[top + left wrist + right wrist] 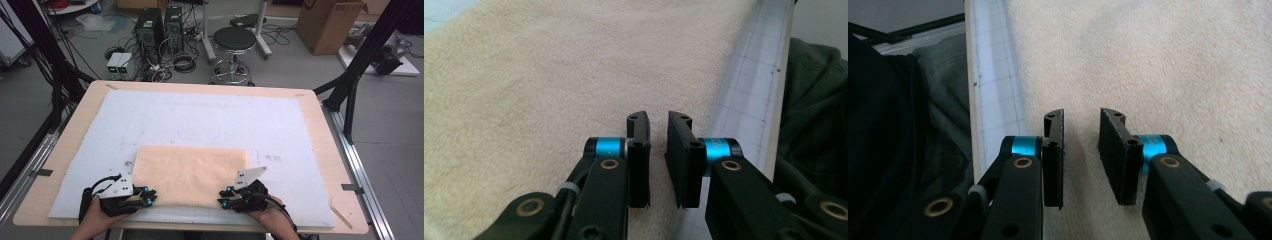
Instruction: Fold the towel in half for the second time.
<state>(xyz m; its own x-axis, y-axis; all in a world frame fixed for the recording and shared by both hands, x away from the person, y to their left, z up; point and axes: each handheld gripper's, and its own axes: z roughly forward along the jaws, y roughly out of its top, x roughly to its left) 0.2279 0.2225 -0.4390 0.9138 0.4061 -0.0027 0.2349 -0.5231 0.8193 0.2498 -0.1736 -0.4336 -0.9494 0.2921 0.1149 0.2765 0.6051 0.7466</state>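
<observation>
High view: your left hand-held gripper (145, 195) and right hand-held gripper (224, 196) hover at the towel's (192, 172) near corners. Both are released, nothing between the jaws, placed to pinch the edge for folding.

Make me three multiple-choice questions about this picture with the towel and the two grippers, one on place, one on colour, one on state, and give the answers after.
1. Where does the cream-coloured terry towel lie on the white mat?
A. at the far edge
B. at the near edge, by the person's hands
C. hanging off the right side

2. What colour are the rings behind the jaws of the left gripper?
A. blue
B. red
C. yellow

3. How do the jaws of the right gripper stand?
A. clamped on a towel fold
B. fully shut on nothing
C. slightly apart, nothing between them

Answers: 1 B, the high view shows the towel lying towards the near edge, with both grippers at its near corners. 2 A, the left gripper view shows bright blue rings. 3 C, the right gripper view shows a gap between the pads above flat towel.
</observation>
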